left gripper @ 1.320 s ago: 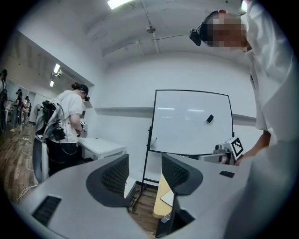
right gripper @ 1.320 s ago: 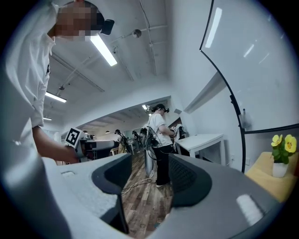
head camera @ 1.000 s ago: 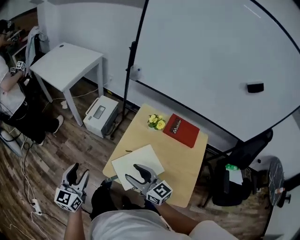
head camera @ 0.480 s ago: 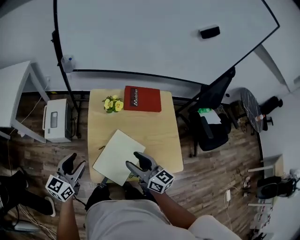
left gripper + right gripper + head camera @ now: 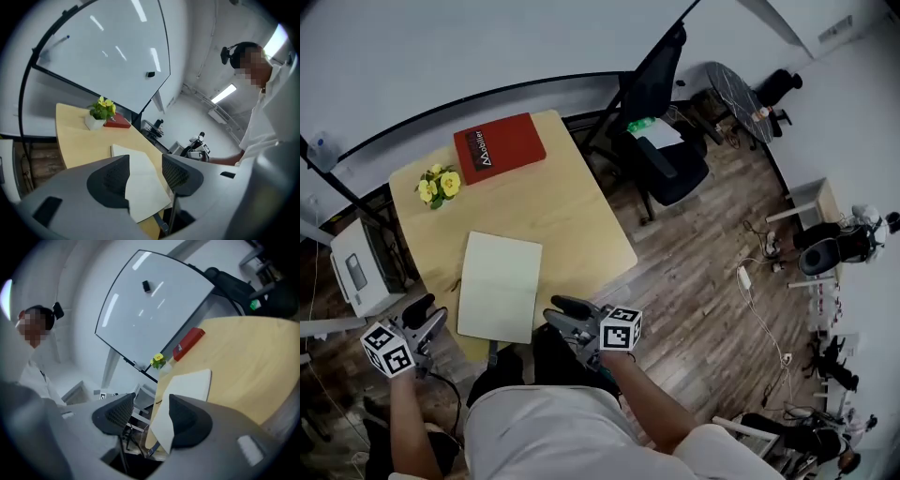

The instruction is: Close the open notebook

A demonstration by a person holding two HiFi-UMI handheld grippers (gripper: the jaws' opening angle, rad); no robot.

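One pale notebook [image 5: 499, 286] lies flat on the near part of the wooden table [image 5: 581, 225], with a blank page facing up. From above we can make out no spine or fold, so we cannot say which part is the free leaf. Its long axis runs away from us, from the table's near edge toward the far side, and the far end leans slightly right in the head view. Its near short edge sits right at the table's edge.

Both grippers flank that near end. Our right gripper [image 5: 553, 316] hangs just beside the right long edge, close to the near right corner, with its jaws pointing left at the page. Our left gripper [image 5: 429, 317] sits just off the left long edge, pointing inward and away from us. Each stands wide open and holds nothing. In both gripper views the page shows through the gap, clear of the pads. We judge the right one a touch nearer, though the difference is small.

The coming move, as we read it, turns on this: the long edges run along our line of reach, one beside each gripper, so either could slip a jaw under from the side.

Farther off, yellow flowers [image 5: 438, 185] and a red book [image 5: 499, 148] sit at the far side, well apart from the notebook.
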